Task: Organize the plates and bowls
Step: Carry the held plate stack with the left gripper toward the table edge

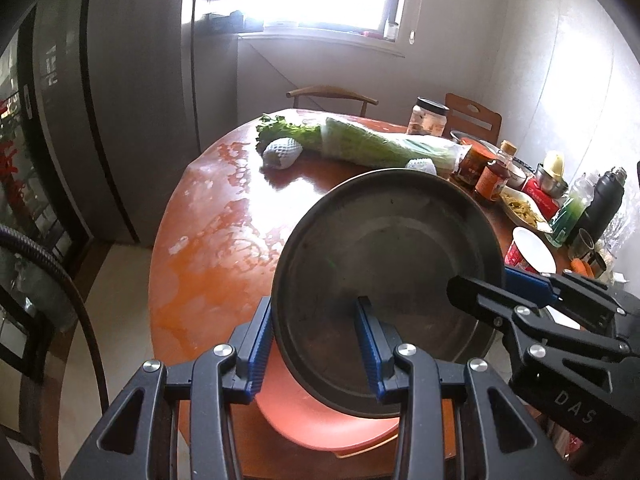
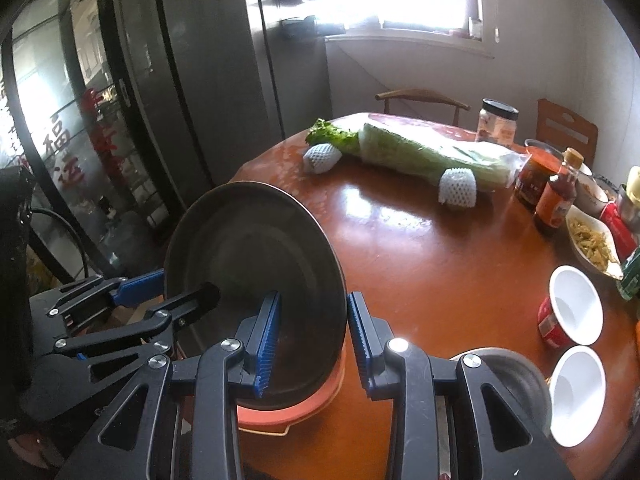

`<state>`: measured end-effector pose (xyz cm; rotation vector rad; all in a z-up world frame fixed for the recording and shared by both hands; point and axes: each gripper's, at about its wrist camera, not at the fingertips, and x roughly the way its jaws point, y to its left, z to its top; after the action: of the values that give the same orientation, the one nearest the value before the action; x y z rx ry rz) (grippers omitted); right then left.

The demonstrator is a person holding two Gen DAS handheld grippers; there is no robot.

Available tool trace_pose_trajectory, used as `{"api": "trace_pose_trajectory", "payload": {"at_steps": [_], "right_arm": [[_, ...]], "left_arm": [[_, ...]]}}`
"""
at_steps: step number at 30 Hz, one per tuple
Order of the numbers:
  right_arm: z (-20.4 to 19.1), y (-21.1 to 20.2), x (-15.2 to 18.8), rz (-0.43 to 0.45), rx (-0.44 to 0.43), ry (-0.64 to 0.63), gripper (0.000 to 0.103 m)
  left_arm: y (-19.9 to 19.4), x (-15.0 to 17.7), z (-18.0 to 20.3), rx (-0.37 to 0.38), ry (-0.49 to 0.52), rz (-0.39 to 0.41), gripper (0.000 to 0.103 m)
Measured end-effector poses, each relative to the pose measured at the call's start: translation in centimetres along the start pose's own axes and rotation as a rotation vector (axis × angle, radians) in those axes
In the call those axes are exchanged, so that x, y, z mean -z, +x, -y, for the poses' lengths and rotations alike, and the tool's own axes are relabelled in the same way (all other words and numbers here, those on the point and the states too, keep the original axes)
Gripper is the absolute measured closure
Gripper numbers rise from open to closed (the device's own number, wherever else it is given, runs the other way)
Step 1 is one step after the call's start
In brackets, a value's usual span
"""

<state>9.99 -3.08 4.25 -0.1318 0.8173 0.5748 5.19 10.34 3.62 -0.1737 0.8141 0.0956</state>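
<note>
A dark round metal plate [image 1: 384,276] hangs tilted above an orange plate [image 1: 320,424] on the round wooden table [image 1: 224,240]. My left gripper [image 1: 316,344] straddles the dark plate's near-left rim, jaws still apart around it. My right gripper [image 2: 314,340] straddles the opposite rim of the same plate [image 2: 252,264], jaws also apart with a gap showing at the right pad. The orange plate [image 2: 296,408] lies under it. Each gripper shows in the other's view: the right one [image 1: 500,292], the left one [image 2: 168,296]. A steel bowl [image 2: 516,376] sits behind my right gripper.
Wrapped cabbage [image 2: 424,152], two foam-netted fruits [image 2: 320,158], jars and sauce bottles [image 2: 558,196], a dish of food [image 2: 592,240] and two white cups [image 2: 576,304] crowd the table's far and right side. A fridge [image 1: 132,92] stands left, chairs behind.
</note>
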Motion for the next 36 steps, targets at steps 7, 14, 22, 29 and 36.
{"api": "trace_pose_trajectory", "payload": {"at_steps": [7, 14, 22, 29, 36], "right_arm": [[-0.5, 0.6, 0.6, -0.016, -0.016, 0.005, 0.067], [-0.8, 0.9, 1.2, -0.031, -0.018, 0.010, 0.067], [-1.0, 1.7, 1.3, -0.048, -0.029, 0.006, 0.067], [-0.9, 2.6, 1.4, -0.069, -0.027, 0.008, 0.067], [-0.5, 3.5, 1.6, -0.090, -0.022, 0.017, 0.067]], "left_arm": [[0.2, 0.4, -0.7, 0.006, -0.012, -0.010, 0.064], [0.6, 0.8, -1.0, 0.008, -0.013, -0.020, 0.064], [1.0, 1.0, -1.6, -0.006, -0.015, -0.031, 0.064], [2.0, 1.1, -1.7, -0.008, -0.009, -0.056, 0.064], [3.0, 1.3, -1.6, -0.008, 0.001, -0.076, 0.064]]}}
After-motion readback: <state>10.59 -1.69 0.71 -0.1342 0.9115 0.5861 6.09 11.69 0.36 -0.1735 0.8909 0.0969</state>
